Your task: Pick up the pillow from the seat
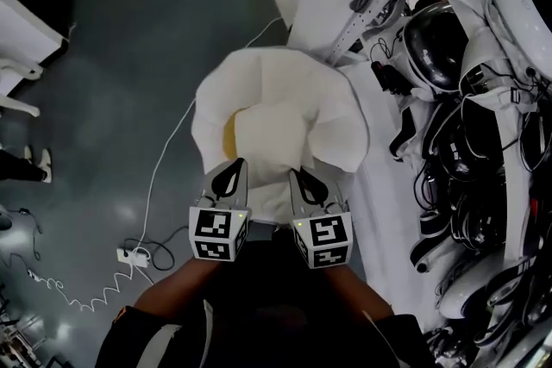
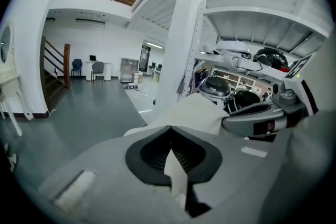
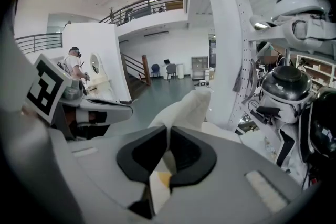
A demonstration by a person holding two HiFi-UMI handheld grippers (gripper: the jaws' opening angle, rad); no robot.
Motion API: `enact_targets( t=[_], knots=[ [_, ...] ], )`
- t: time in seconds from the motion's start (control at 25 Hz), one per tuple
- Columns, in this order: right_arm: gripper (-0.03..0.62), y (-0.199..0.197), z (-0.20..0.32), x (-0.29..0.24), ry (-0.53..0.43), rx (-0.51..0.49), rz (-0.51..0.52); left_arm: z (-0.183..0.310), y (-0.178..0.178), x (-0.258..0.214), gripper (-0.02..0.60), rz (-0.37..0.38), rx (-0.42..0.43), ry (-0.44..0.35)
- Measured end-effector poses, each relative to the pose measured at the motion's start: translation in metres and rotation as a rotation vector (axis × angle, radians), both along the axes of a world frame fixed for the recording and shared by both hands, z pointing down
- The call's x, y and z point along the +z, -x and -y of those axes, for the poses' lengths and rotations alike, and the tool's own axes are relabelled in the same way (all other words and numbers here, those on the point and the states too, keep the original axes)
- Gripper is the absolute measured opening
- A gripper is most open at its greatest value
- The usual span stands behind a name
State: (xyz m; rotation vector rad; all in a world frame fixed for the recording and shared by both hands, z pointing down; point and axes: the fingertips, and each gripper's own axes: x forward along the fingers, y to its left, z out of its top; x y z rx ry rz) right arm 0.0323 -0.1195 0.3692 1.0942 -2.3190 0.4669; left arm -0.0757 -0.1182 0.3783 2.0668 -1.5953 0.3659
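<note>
Held up above the grey floor [image 1: 129, 99]: soft white fabric pillow [image 1: 285, 112], bulk lying straight ahead of both tongs. Left tongs [image 1: 231, 175] and right tongs [image 1: 304, 184] side by side, each pinched narrow on its near edge, equally close.

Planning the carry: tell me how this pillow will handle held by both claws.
Likely floppy: the pillow folds and bulges beyond the left claw and right claw. Probably light, since two thin pinches of fabric hold it. It might slip out if tugged.
</note>
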Motion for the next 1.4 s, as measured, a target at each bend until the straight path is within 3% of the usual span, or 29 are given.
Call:
enact_targets(
  t=[0.16, 0.52, 1.4],
  knots=[
    [0.025, -0.002, -0.005, -0.026, -0.045, 0.000, 0.018, -0.009, 0.003, -0.030, 0.002, 0.004, -0.011, -0.039],
    [0.020, 0.001, -0.019, -0.045, -0.108, -0.036, -0.004, -0.029, 0.009, -0.037, 0.002, 0.003, -0.026, -0.060],
    [0.018, 0.007, -0.014, -0.032, -0.100, -0.058, -0.027, -0.022, 0.010, -0.035, 0.002, -0.006, -0.022, -0.053]
  ],
)
